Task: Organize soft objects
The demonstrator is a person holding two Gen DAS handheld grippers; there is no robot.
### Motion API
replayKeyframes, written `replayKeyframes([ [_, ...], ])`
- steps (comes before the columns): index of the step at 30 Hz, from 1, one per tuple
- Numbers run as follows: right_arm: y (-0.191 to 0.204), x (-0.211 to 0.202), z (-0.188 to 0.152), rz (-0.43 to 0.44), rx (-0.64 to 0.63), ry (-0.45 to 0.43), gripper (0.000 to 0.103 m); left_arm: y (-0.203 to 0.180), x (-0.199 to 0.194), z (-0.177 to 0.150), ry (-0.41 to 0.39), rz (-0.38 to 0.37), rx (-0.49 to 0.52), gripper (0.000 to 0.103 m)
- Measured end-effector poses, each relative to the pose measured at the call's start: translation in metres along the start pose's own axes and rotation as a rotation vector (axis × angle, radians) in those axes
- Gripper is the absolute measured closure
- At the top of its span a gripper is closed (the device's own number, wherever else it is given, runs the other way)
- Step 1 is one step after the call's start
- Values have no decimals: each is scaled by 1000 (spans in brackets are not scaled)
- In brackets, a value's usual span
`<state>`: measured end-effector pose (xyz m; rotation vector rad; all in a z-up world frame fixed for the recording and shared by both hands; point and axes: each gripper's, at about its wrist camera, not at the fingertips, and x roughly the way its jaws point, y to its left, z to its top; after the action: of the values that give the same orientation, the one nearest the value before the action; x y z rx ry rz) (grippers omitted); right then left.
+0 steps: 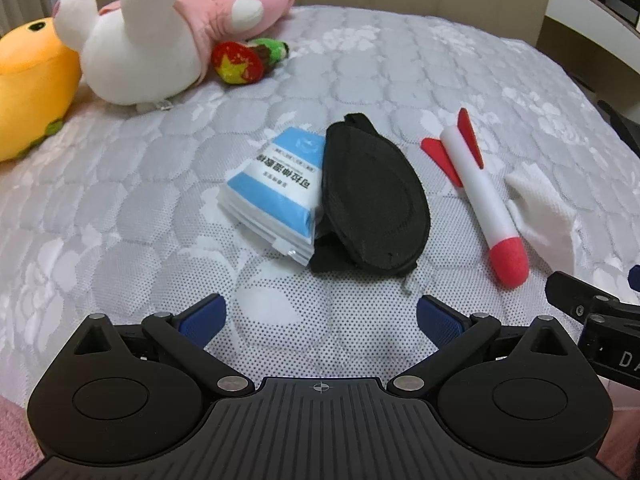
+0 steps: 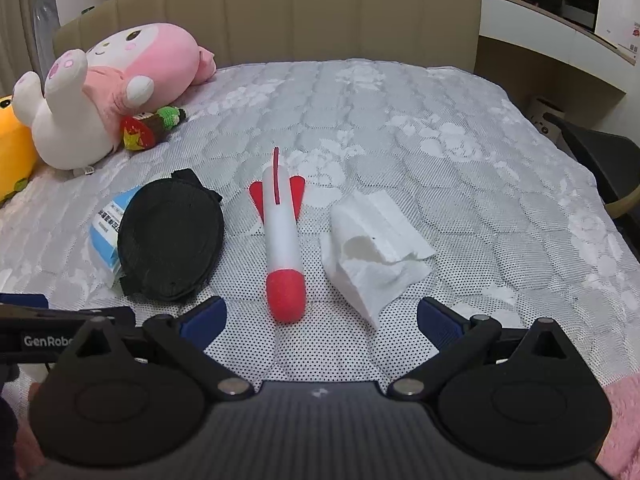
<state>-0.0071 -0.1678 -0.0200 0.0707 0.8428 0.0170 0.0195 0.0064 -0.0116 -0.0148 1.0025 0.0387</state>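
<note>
Hovering low over a bed (image 2: 360,92) with a grey quilted cover, two hand-held tools face a loose row of small soft things. The left tool (image 1: 320,316) has its blue-padded fingers spread wide and holds nothing; the right tool (image 2: 322,316) is likewise spread and empty.

Straight ahead of the left tool lies a black eye mask (image 1: 376,200), overlapping the edge of a blue and white soft packet (image 1: 276,192) on its left. Just beside these, ahead of the right tool, lies a white foam rocket (image 2: 282,236) with a red nose towards the camera and red fins away. To its right rests a crumpled white tissue (image 2: 372,236), near the rocket but apart from it.

At the far left corner by the headboard sits a cluster of toys: a pink and white plush rabbit (image 2: 104,96), a small strawberry plush (image 2: 138,134) touching it, and an orange plush (image 1: 32,80) at the edge.

This layout fits either sorting still under way or a tidy line already laid out; no bin or target spot is visible, so which it is remains uncertain. Any grasp here would call for a soft, centred pinch, since the mask and tissue would fold easily.
</note>
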Motion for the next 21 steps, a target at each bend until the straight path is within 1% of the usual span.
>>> replayKeyframes([
  [7,2,4,0,-2,-7,17,1,-3,6,0,22,7,13,0],
  [13,1,4,0,0,-9,20,1,-5,7,-1,26,14,27,0],
  [21,1,4,2,1,-13,22,1,-3,7,0,32,14,19,0],
])
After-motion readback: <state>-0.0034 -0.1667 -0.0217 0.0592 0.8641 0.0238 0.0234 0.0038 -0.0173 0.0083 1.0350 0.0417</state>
